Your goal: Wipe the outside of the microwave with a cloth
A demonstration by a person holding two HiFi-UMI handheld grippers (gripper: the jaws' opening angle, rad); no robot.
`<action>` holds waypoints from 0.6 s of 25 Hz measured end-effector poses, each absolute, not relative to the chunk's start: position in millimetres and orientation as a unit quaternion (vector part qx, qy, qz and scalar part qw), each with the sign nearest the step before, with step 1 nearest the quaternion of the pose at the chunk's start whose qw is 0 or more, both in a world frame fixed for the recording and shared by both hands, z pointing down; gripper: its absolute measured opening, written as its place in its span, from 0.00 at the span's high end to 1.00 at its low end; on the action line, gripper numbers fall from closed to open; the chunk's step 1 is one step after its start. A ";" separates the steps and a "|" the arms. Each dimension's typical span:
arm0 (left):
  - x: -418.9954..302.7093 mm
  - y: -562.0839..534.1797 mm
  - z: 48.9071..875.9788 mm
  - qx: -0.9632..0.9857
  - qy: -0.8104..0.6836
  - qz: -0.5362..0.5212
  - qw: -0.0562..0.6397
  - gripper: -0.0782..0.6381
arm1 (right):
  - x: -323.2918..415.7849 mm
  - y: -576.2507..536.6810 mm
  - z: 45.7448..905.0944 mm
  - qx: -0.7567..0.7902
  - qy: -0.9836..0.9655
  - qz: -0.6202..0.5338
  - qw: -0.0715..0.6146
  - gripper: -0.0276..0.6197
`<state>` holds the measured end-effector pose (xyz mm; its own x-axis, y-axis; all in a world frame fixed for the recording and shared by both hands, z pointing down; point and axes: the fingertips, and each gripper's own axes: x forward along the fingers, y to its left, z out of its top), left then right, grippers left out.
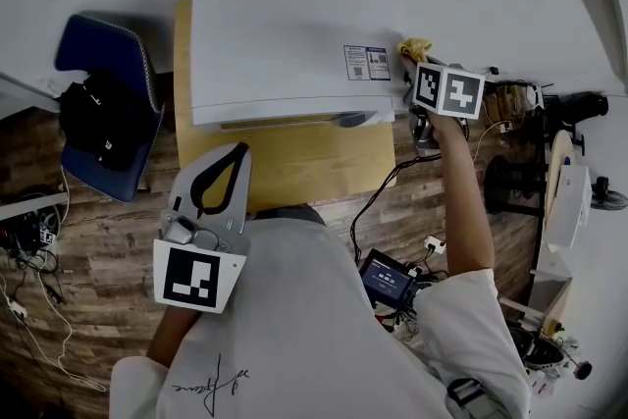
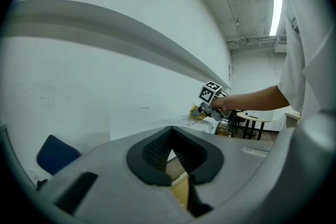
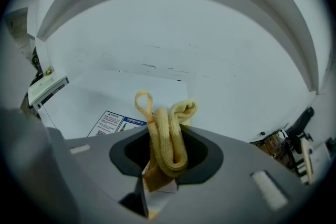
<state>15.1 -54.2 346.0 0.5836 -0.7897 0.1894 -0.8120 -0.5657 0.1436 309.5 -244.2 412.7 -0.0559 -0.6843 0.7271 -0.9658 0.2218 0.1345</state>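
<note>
I have the right gripper (image 3: 165, 161) clamped on the folded yellow cloth (image 3: 168, 131) at about 1 o'clock, pressed to the right rear corner of the white microwave (image 1: 294, 34) so its top and side are within reach. The left gripper (image 1: 238, 152), jaws together on nothing, waits at 7 o'clock, clear of the wiping path.

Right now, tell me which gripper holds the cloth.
The right gripper, at the microwave's right edge, grips the yellow cloth; the left gripper holds nothing.
</note>
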 end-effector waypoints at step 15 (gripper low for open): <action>3.6 -44.7 341.7 0.883 -0.455 0.043 0.107 0.91 | 264.2 -233.4 413.0 0.565 -0.720 0.199 0.349 0.76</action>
